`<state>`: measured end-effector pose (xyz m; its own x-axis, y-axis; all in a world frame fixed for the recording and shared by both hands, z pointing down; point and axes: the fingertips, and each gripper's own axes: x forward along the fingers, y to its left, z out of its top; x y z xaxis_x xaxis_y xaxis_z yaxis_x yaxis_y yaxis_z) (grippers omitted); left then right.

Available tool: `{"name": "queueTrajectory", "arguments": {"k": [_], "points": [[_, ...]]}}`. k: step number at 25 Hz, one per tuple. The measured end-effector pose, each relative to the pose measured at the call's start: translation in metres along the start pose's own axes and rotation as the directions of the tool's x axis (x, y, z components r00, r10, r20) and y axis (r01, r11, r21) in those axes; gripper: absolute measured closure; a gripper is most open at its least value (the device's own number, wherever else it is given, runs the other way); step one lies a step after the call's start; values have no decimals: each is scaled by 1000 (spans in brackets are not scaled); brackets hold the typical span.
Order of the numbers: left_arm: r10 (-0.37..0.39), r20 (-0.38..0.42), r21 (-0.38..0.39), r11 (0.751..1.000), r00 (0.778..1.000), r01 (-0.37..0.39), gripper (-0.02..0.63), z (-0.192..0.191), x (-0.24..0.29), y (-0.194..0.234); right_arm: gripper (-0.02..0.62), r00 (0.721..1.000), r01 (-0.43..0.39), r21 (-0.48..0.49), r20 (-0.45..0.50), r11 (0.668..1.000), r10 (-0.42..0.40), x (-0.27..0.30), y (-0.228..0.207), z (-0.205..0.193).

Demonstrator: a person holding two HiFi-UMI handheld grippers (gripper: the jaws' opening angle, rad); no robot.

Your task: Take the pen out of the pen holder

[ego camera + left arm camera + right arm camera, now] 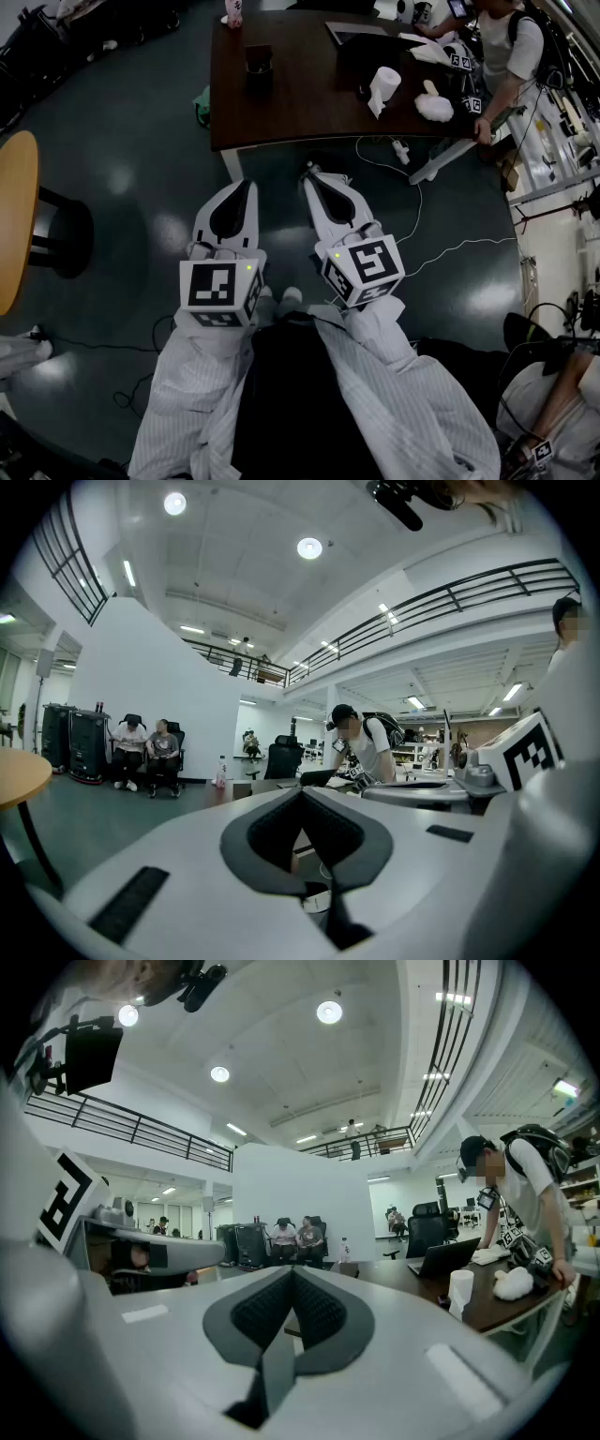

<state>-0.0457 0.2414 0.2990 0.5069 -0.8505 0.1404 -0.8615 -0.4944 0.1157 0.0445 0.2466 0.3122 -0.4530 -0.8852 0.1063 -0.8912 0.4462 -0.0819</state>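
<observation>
Pen holder (259, 64): one; left gripper (246, 185), right gripper (309, 172): two, closed.

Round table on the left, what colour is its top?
Light orange-brown, like wood. The round table shows best in the head view.

Seemingly shut, left claw (246, 186) and right claw (310, 171) lie parallel.

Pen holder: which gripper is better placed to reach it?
Left, probably: pen holder lies nearly straight ahead of left gripper; right gripper would angle across. Both shut, short of the table.
</observation>
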Motion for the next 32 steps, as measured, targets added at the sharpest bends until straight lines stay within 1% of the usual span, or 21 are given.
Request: {"name": "queueTrajectory", "arguments": {"k": [10,15,17,22,26,32], "points": [[-1,-2,9,1000,1000,1,601,-1,-5,-8,595,1000,1,14,3,1000,-1,-9,0,-1],[4,4,17,1000,1000,-4,603,1,-3,-14,594,998,33,46,43,998,-35,-18,-9,6],[5,8,20,1000,1000,-5,601,0,-1,-18,594,999,29,42,45,999,-31,-23,-12,7],[7,12,21,1000,1000,-7,601,-4,4,-30,594,999,14,45,29,999,-15,-33,-20,0],[10,-10,24,1000,1000,-10,601,-11,11,-34,594,1000,12,66,9,998,-13,-35,-29,-9],[19,-53,22,1000,998,-18,601,-24,39,-20,594,999,8,94,-33,996,-5,-10,-46,-28]]}}
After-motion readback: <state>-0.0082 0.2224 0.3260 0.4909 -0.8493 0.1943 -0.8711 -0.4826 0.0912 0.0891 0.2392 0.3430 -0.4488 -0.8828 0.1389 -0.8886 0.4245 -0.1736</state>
